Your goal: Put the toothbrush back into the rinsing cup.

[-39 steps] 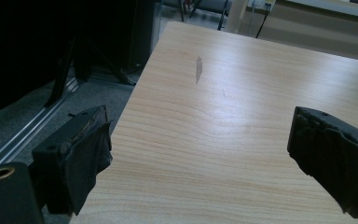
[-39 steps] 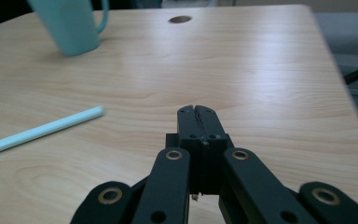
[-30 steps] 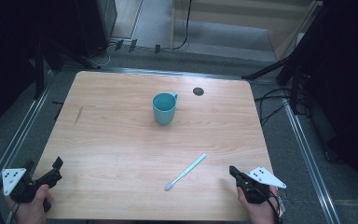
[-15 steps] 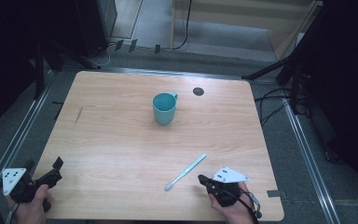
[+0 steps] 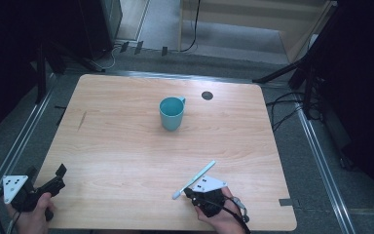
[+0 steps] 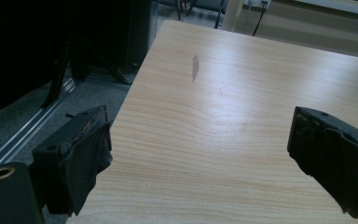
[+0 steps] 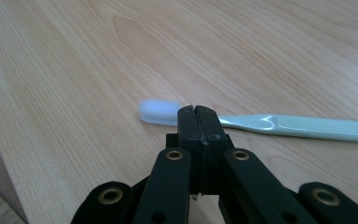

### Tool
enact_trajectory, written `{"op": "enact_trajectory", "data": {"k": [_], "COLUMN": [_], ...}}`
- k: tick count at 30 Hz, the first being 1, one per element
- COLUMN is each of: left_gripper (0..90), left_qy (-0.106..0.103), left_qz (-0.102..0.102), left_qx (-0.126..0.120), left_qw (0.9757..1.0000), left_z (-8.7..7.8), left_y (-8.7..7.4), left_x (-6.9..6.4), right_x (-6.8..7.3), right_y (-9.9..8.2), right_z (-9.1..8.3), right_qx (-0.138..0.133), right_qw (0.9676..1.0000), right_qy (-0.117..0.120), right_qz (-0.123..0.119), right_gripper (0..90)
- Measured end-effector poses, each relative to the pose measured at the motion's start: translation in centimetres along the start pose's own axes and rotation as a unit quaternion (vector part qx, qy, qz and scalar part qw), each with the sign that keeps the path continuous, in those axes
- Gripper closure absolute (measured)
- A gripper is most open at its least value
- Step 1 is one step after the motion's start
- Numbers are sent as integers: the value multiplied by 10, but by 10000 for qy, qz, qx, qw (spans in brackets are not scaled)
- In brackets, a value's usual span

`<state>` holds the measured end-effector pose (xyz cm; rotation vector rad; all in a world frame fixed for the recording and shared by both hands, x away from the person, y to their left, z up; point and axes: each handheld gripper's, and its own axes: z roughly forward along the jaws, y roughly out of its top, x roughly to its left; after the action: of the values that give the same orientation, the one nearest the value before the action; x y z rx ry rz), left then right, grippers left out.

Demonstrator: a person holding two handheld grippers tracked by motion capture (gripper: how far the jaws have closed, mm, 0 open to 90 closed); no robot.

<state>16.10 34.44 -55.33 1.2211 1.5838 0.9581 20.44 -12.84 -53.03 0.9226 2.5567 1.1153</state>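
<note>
A pale wooden tabletop [image 5: 126, 146] carries a teal mug [image 5: 171, 112] standing upright a little toward the far edge, about midway between the left and right edges, its handle turned to the far right. Near the far edge, just right of the mug, a small dark round hole [image 5: 206, 95] sits in the wood. A short grey scuff mark [image 5: 82, 120] lies toward the left edge.

A light mint toothbrush [image 5: 194, 179] lies flat near the near edge, right of centre, slanting with its white head [image 7: 159, 112] toward the near edge and its handle pointing toward the far right.

The right gripper [image 5: 189, 193] rests low at the near edge, held in a hand [image 5: 219, 214], right at the head end of the toothbrush. In the right gripper view its fingers [image 7: 189, 122] are pressed together with no gap, their tips just in front of the neck of the brush; whether they touch it cannot be told.

The left gripper [image 5: 46, 174] sits at the near left corner, held in the other hand [image 5: 31, 219], with its fingers [image 6: 81, 154] spread wide over bare wood, well apart from the mug and the toothbrush.
</note>
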Motion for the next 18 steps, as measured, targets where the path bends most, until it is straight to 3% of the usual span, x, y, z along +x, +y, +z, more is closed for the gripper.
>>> {"op": "enact_trajectory", "data": {"k": [12, 18], "left_gripper": [64, 64], "left_qy": [-21, -27], "left_qz": [-5, -2], "left_qx": [35, 40], "left_qw": [10000, 10000], "left_z": [0, 0], "left_y": [0, 0], "left_x": [0, 1], "right_x": [-4, -9], "right_y": [11, 24], "right_z": [30, 44], "right_qx": [106, 41], "right_qw": [9997, 9993], "right_qy": [83, -66], "right_qz": [202, 361], "right_gripper": [900, 900]}}
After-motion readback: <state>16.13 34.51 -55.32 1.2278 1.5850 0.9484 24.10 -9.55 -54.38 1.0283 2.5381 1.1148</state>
